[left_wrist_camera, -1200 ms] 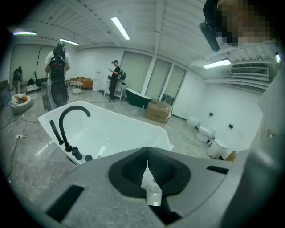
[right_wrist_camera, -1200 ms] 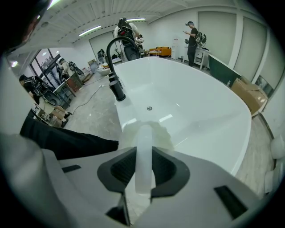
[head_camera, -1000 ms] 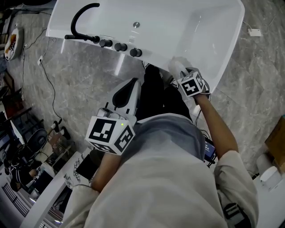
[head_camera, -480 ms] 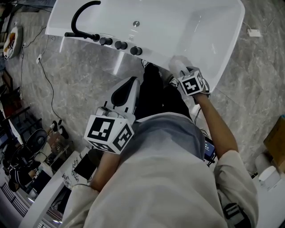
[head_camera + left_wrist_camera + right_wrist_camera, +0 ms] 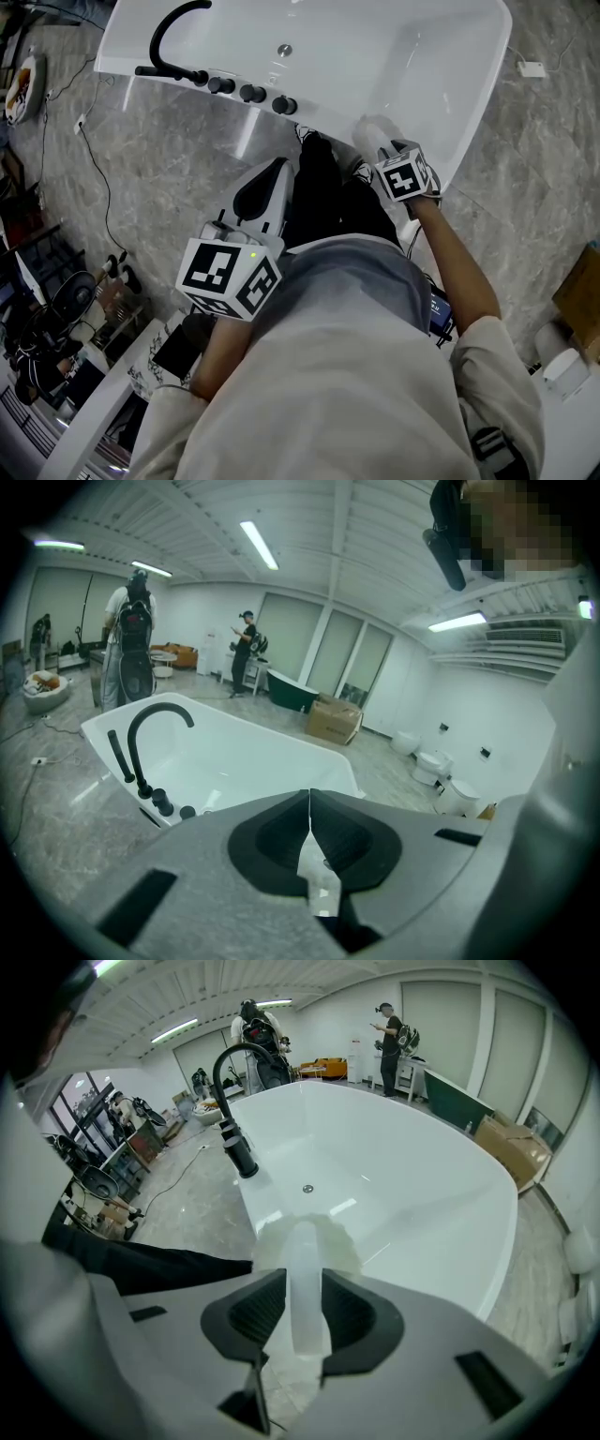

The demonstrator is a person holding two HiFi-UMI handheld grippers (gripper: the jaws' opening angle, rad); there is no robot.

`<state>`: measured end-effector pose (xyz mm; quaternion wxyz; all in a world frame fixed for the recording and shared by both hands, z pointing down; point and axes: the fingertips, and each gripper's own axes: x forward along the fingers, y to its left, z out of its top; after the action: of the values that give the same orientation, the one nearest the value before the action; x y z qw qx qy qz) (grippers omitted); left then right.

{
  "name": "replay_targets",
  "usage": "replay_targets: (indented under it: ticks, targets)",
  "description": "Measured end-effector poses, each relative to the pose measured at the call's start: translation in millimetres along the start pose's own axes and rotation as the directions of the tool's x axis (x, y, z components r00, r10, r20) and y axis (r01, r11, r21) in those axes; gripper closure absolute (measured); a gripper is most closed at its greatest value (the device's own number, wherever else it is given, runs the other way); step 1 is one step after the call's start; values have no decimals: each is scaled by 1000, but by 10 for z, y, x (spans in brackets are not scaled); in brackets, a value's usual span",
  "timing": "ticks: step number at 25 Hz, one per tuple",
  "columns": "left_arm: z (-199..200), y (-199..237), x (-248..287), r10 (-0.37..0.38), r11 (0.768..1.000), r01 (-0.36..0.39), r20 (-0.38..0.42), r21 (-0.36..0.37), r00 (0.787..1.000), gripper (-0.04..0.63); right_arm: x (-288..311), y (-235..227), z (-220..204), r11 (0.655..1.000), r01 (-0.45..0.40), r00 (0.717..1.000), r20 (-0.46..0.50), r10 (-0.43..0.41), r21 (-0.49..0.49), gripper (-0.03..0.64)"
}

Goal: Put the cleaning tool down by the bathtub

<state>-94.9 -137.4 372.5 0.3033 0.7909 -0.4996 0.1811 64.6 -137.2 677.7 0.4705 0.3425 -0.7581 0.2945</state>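
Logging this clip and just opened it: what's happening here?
A person stands at the white bathtub. The right gripper has just been opening its jaws, with the cleaning tool between them by its pale handle, its head apparently on the tub's near rim. The left gripper is shut and empty.

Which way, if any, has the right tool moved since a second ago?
No. In the head view the right tool keeps its spot at the bathtub rim; its jaws have just been opening, with the cleaning tool between them.
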Motion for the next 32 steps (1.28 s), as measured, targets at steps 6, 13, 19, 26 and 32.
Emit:
replay_targets:
  ticks: [6, 13, 19, 26, 32]
  targets:
    - [-1, -37, -12, -4, 1000, 4, 10, 0, 1000, 586, -65, 1, -8, 1000, 2, 1000, 14, -2, 4, 511]
    - [9, -71, -42, -15, 1000, 15, 19, -1, 1000, 586, -174, 41, 1, 1000, 4, 1000, 27, -4, 9, 511]
    - [23, -86, -52, -32, 999, 33, 37, -20, 999, 586, -279, 59, 36, 1000, -4, 999, 49, 3, 16, 512]
    - [52, -122, -64, -43, 999, 45, 60, -24, 997, 586, -519, 111, 124, 1000, -19, 997, 81, 17, 23, 531]
    - [21, -151, -63, -50, 998, 53, 68, -35, 996, 586, -741, 200, 193, 995, -60, 991, 128, 50, 77, 549]
